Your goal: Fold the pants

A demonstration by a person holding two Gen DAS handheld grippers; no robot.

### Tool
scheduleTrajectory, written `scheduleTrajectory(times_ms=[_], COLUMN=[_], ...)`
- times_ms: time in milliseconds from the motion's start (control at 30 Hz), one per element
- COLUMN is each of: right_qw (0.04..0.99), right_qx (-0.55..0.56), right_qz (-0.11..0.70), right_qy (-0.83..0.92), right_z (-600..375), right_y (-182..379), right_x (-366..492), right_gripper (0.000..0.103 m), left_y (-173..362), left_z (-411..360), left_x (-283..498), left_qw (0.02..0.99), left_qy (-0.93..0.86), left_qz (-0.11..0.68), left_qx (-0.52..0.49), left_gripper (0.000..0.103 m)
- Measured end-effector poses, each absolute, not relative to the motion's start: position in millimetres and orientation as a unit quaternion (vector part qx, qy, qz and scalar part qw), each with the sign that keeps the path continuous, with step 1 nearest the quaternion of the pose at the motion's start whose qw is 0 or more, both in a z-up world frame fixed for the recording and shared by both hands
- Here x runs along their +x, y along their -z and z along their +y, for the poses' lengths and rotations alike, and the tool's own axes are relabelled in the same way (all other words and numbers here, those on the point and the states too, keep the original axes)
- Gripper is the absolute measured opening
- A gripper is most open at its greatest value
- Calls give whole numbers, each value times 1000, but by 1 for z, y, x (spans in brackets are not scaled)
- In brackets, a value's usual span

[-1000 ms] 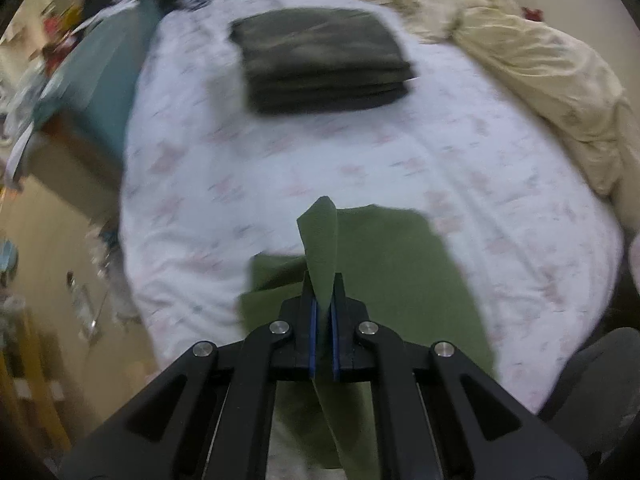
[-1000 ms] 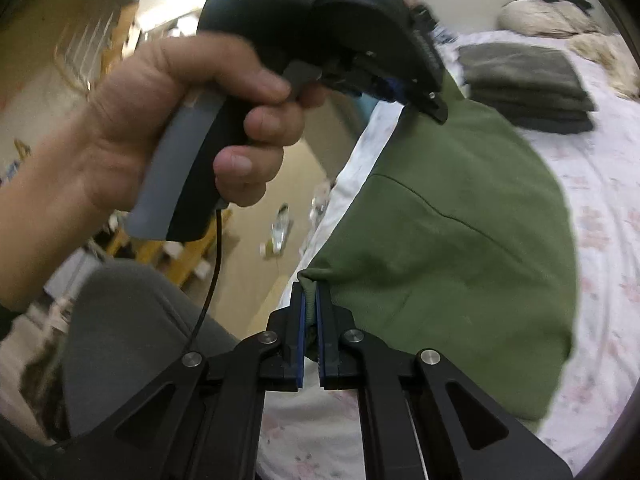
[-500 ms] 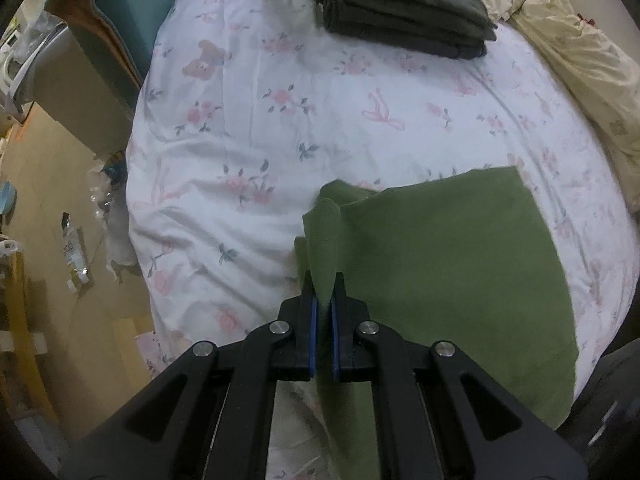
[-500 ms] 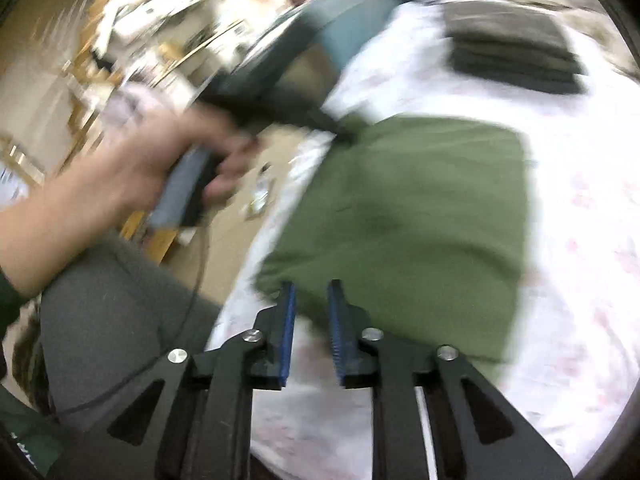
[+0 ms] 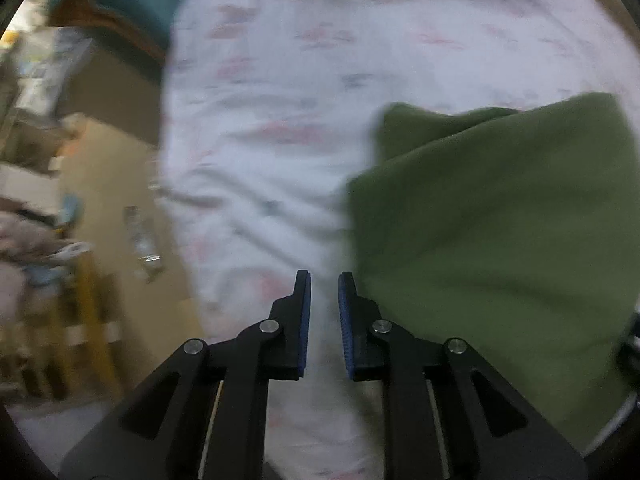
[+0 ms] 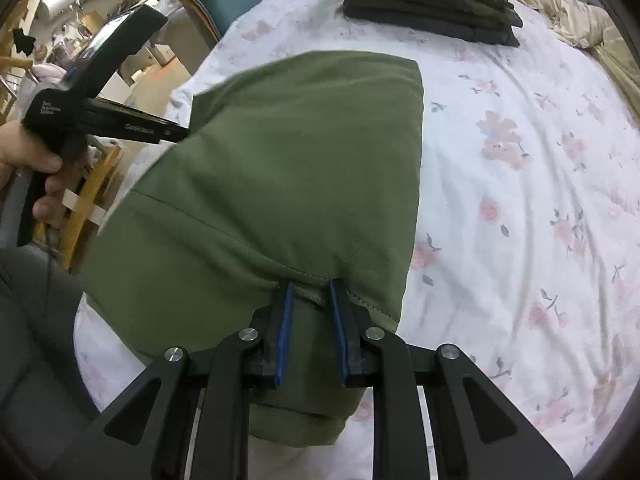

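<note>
The olive green pants (image 6: 288, 184) lie folded flat on the flowered bed sheet (image 6: 520, 184); they also show at the right of the left wrist view (image 5: 500, 220). My left gripper (image 5: 324, 280) is open and empty, over the sheet just left of the pants' edge. It also shows from the side in the right wrist view (image 6: 176, 134), at the pants' far left corner. My right gripper (image 6: 311, 286) is open, its jaws either side of the pants' near hem fold without pinching it.
A stack of dark folded clothes (image 6: 428, 4) sits at the far end of the bed. A cream blanket (image 6: 580, 24) lies at the far right. The bed's left edge drops to a cluttered floor (image 5: 120, 240) with furniture. My grey-trousered leg (image 6: 36, 320) is at lower left.
Both grippers have opened and let go of the pants, which now lie folded on the sheet. The left gripper has shifted left, off the cloth.
</note>
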State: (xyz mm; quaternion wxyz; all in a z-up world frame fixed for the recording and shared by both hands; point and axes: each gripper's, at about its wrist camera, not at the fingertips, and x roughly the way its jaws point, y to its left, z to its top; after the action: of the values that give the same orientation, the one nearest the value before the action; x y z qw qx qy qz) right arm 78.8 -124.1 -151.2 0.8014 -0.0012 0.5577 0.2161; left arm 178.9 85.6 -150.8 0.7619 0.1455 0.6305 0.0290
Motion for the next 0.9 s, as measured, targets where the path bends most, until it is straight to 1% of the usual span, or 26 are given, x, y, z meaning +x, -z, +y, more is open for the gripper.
scheduleTrajectory(times_ms=[133,167,200,233,267,300,367,433,500,567,633,700,800,867,900], right_qw=[803,806,810,811,810,809,798,765,738,716,694,677,655,665,676], right_qx=[114,133,155,180,204,233,291,352,388,406,420,433,467,475,481], right_qz=[542,533,521,511,504,496,489,511,526,543,561,568,561,538,522], right_qy=[-221,-221,-221,-222,-220,-214,-197,-175,-169,-164,-167,-175,-193,-205,-200], right_z=[-156,-162,-168,-177,-186,-196,-211,-222,-223,-216,-204,-198,-185,-174,-172], right_y=[136,129,120,114,111,110,114,140,161,181,201,210,223,221,218], right_x=[81,81,80,78,77,72,70,68,71,67,64,60,51,44,44], right_gripper=[22,22,31,58,72,89,90,90,90,90,90,90,90,90,88], left_y=[96,80,66,57,53,54,69,89,106,122,140,147,148,147,146], left_z=[101,100,97,92,85,75,53,36,29,30,37,42,44,46,47], left_x=[175,170,163,155,149,143,135,130,129,130,130,131,131,131,131], left_qw=[821,839,855,866,869,862,840,818,802,789,770,763,762,763,764], left_qy=[-34,-27,-12,12,48,93,145,155,145,122,107,103,102,99,97], left_qz=[564,539,515,498,491,497,524,553,575,597,624,633,635,635,635], left_qx=[80,68,56,41,23,8,8,38,67,84,80,77,74,69,68], left_gripper=[13,19,24,31,34,34,34,34,34,34,35,36,36,36,36])
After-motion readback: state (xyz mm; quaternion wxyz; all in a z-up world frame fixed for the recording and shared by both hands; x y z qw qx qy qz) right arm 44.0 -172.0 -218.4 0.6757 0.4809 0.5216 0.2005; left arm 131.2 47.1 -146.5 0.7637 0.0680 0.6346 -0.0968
